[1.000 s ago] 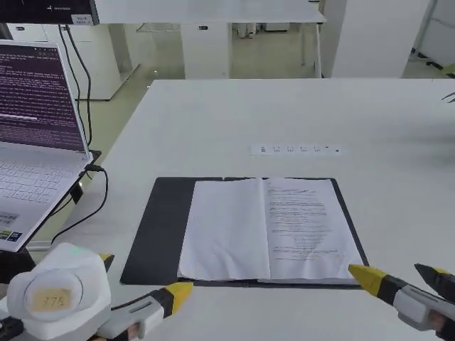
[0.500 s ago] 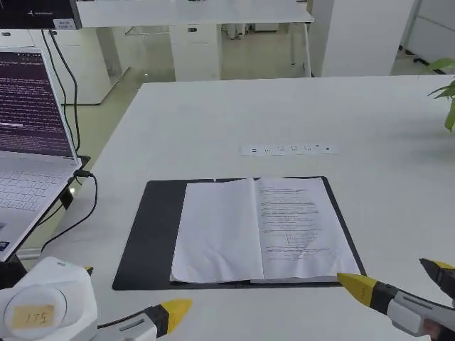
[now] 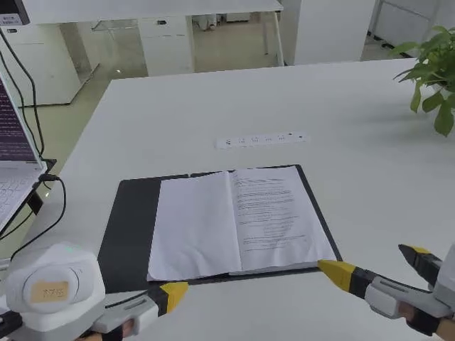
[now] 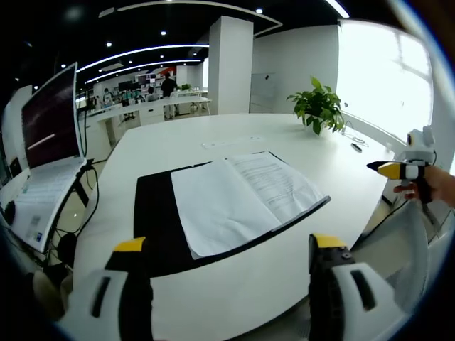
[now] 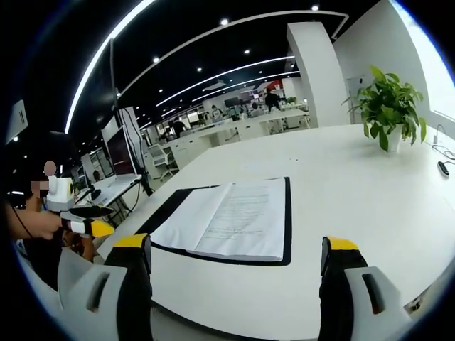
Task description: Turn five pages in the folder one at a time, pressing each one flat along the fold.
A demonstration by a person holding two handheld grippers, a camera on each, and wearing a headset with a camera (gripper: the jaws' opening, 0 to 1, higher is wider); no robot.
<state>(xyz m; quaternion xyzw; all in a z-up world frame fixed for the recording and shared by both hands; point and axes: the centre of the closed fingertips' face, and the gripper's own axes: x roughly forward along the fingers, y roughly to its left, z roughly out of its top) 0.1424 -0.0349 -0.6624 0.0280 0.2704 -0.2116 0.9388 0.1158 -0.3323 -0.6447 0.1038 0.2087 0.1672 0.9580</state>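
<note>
A black folder lies open on the white table, with a blank page on its left and a printed page on its right. Both pages lie flat. My left gripper hovers open at the folder's near-left corner, with nothing between its fingers. My right gripper hovers open off the near-right corner, also with nothing between its fingers. In the left gripper view the folder sits ahead of the open left gripper. The right gripper view has the folder ahead of the open right gripper.
A white power strip lies beyond the folder. A laptop with a black cable stands at the left edge. A potted plant is at the far right. The table's front edge runs just below the folder.
The head camera has swung right, so the folder and laptop sit further left in the picture. Both grippers stay open near the folder's front corners. The pages have not moved.
</note>
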